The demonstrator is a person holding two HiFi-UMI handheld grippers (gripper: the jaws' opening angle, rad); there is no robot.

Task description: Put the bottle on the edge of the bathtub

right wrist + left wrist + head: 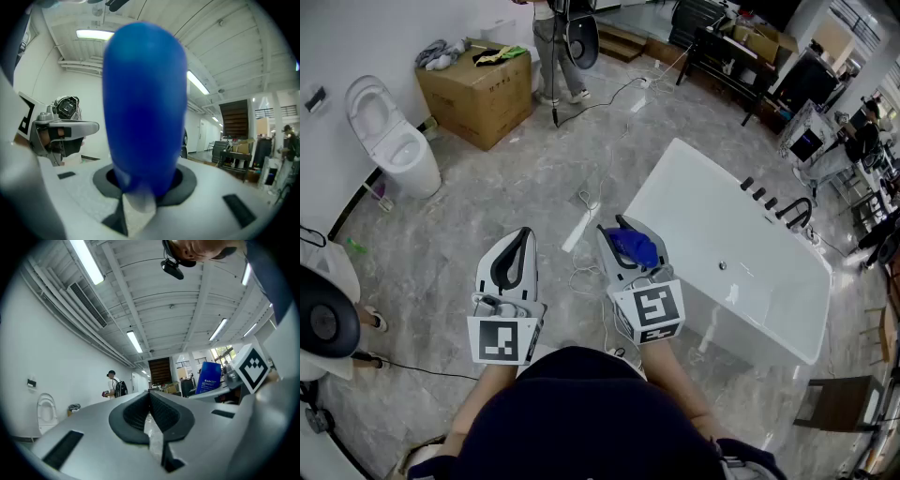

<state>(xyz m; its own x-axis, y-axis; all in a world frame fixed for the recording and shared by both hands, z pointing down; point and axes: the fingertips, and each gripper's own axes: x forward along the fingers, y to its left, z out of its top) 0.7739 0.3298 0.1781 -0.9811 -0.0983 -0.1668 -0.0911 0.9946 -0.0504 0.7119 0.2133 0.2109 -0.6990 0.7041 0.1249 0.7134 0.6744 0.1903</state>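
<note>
1. The right hand-held gripper [621, 228] has its jaws spread fairly wide and pressed on a deep-blue plastic bottle with a rounded body [143, 108]. The bottle fills the space between the jaws.
2. The gripper lies about level and the bottle rises upright out of it. That probably keeps the base pointing down, so it can be stood on a ledge without being turned.
3. The left hand-held gripper [521, 234] has its jaws brought together with nothing between them. It is held alongside and clear of the bottle, and seems to have no part in this step.
4. The bottle hangs over the floor, just beside the near corner of the white freestanding bathtub [654, 178] and not yet on its rim. The carry looks about done and the placing is still to come.
5. The rim is narrow, smooth and glossy, so a tall bottle could slip or tip there unless it is set down squarely. Black tap fittings [773, 202] take up part of the far side.
6. The room has a grey marbled tile floor [487, 197] with loose white cables [586, 211] lying on it. A white toilet [394, 141] stands by the wall and a brown cardboard box [478, 94] sits beyond it.
</note>
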